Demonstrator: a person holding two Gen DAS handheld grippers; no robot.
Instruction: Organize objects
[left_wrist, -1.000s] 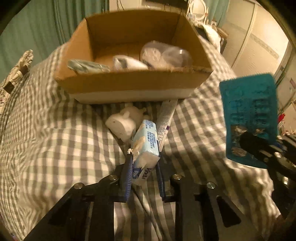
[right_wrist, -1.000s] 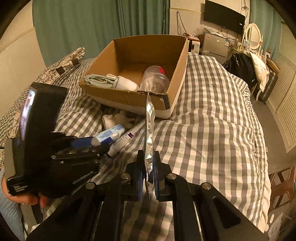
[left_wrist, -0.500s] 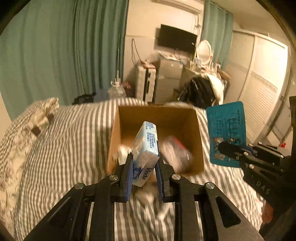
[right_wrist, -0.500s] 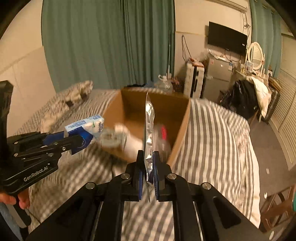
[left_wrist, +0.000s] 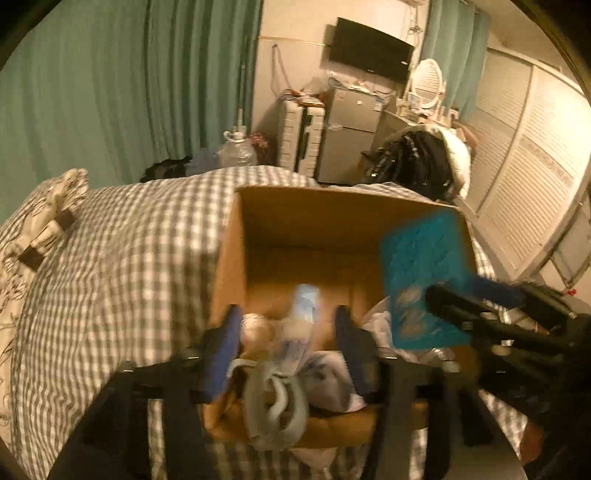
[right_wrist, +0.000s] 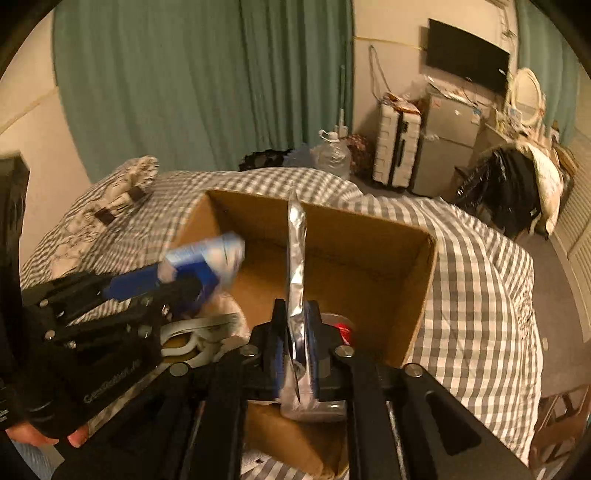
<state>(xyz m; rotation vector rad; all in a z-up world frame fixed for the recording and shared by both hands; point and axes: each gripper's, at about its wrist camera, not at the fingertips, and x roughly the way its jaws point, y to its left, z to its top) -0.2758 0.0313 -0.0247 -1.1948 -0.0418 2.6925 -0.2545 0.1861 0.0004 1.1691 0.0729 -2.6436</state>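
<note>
An open cardboard box (left_wrist: 332, 214) (right_wrist: 369, 236) sits on the checked bed. My left gripper (left_wrist: 286, 332) is open over the box. The blue-and-white tissue pack (left_wrist: 304, 306) is blurred between its spread fingers and looks loose; it also shows in the right wrist view (right_wrist: 210, 258). My right gripper (right_wrist: 297, 343) is shut on a flat teal and silver foil packet (right_wrist: 297, 258) (left_wrist: 424, 269), held upright on edge above the box. Cloth items and a clear container lie in the box.
The grey checked bedspread (left_wrist: 129, 258) covers the bed around the box. A patterned pillow (left_wrist: 40, 221) lies at the left. A fridge (right_wrist: 443, 144), a suitcase and a chair with clothes stand beyond the bed.
Both grippers have moved forward over the box. My left gripper's fingers have spread apart and the tissue pack is no longer pinched. The right gripper still holds the packet.
</note>
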